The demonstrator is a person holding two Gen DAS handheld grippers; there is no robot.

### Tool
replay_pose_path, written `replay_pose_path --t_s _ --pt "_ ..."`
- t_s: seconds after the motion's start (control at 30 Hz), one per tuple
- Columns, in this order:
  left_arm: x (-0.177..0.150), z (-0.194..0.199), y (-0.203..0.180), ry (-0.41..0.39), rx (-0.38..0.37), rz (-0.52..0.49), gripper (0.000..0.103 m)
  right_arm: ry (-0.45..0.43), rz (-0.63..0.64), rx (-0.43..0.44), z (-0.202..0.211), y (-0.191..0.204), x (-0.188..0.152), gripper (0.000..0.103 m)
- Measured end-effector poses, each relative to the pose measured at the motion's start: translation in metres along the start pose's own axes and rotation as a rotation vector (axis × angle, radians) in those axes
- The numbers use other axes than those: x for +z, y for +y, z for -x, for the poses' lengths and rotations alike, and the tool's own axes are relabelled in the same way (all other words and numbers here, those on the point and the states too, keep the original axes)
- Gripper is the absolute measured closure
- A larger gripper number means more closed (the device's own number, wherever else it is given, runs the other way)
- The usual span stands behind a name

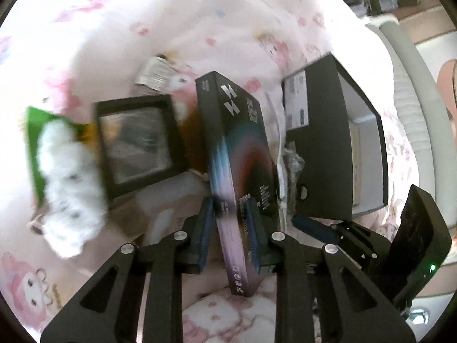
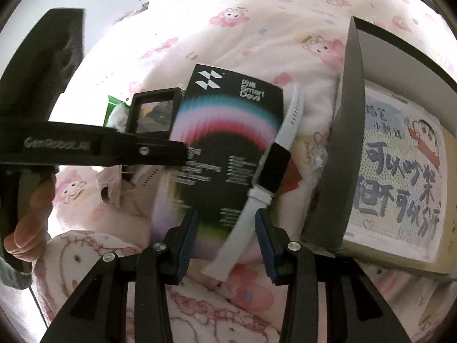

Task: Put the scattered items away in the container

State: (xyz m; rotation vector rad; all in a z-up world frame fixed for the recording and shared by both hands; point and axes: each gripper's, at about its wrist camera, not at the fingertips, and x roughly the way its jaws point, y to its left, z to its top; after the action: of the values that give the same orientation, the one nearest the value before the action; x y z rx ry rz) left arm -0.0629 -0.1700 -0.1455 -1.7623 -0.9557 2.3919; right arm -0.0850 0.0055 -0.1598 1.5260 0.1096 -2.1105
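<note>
My left gripper (image 1: 229, 200) is shut on a black smart-device box (image 1: 237, 143) with a rainbow arc, held on edge above the pink quilt. In the right wrist view the same box (image 2: 228, 148) shows its printed face, and the left gripper reaches its left edge. A white smart band (image 2: 271, 168) with a black screen lies across the box's right edge. Its strap runs down between the fingers of my right gripper (image 2: 225, 214), which stands open around it. The dark grey container (image 2: 351, 143) stands to the right, with a cartoon-print card inside; it also shows as the container (image 1: 322, 143) in the left wrist view.
A black square framed case (image 1: 137, 143), a white fluffy item (image 1: 68, 183), a green packet (image 1: 34, 120) and a small silver-wrapped item (image 1: 154, 74) lie on the soft cartoon-print quilt (image 1: 228, 14). A hand (image 2: 28, 214) holds the left tool. A grey rail (image 1: 411, 65) curves at right.
</note>
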Motion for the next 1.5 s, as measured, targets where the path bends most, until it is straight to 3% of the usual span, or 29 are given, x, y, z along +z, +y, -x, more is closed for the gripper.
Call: replay_pose_path --t_s 0.13,0.23,0.27,0.37,0.53,0.7,0.77,0.87,0.93,1.0,1.13,1.23,1.37,1.5 --pt "-0.008 0.029 0.023 -0.078 0.072 0.028 0.082 -0.010 0.000 0.002 0.001 0.005 0.004 0.066" --pt "-0.015 0.034 0.041 -0.084 0.082 0.040 0.081 -0.014 -0.020 0.020 -0.005 0.006 0.009 0.064" --pt "-0.019 0.034 0.044 -0.070 0.067 0.024 0.081 -0.034 -0.023 0.063 -0.003 0.006 0.009 0.059" --pt "-0.025 0.030 0.049 -0.057 0.056 0.016 0.082 -0.036 0.000 0.217 -0.003 0.013 0.010 0.058" --pt "-0.026 0.017 0.055 -0.042 0.066 0.055 0.081 -0.060 0.120 0.118 -0.005 0.038 0.020 0.058" --pt "-0.023 0.009 0.053 -0.039 0.046 0.065 0.081 0.029 0.028 0.040 -0.034 0.030 0.031 0.058" --pt "-0.019 0.006 0.052 -0.036 0.045 0.065 0.079 0.074 -0.029 0.045 -0.047 0.019 0.030 0.058" --pt "-0.010 -0.009 0.052 -0.003 0.038 0.059 0.064 0.096 -0.085 0.111 -0.057 0.010 0.029 0.047" --pt "-0.007 -0.017 0.051 0.015 0.013 0.062 0.064 0.104 -0.140 0.219 -0.062 0.000 0.030 0.047" --pt "-0.008 -0.016 0.047 0.003 0.013 0.053 0.069 0.113 -0.173 0.253 -0.064 -0.007 0.031 0.048" --pt "-0.020 0.004 0.045 -0.040 0.014 0.052 0.069 0.070 -0.090 0.226 -0.048 0.004 0.030 0.053" --pt "-0.033 0.004 0.047 -0.019 0.014 0.050 0.067 0.018 -0.032 0.195 -0.035 0.015 0.028 0.053" --pt "-0.035 0.002 0.044 -0.032 0.044 0.070 0.067 0.040 -0.021 0.166 -0.043 0.020 0.028 0.054" --pt "-0.037 0.024 0.023 -0.111 0.069 0.013 0.071 -0.022 0.008 0.157 -0.019 0.023 0.024 0.057"
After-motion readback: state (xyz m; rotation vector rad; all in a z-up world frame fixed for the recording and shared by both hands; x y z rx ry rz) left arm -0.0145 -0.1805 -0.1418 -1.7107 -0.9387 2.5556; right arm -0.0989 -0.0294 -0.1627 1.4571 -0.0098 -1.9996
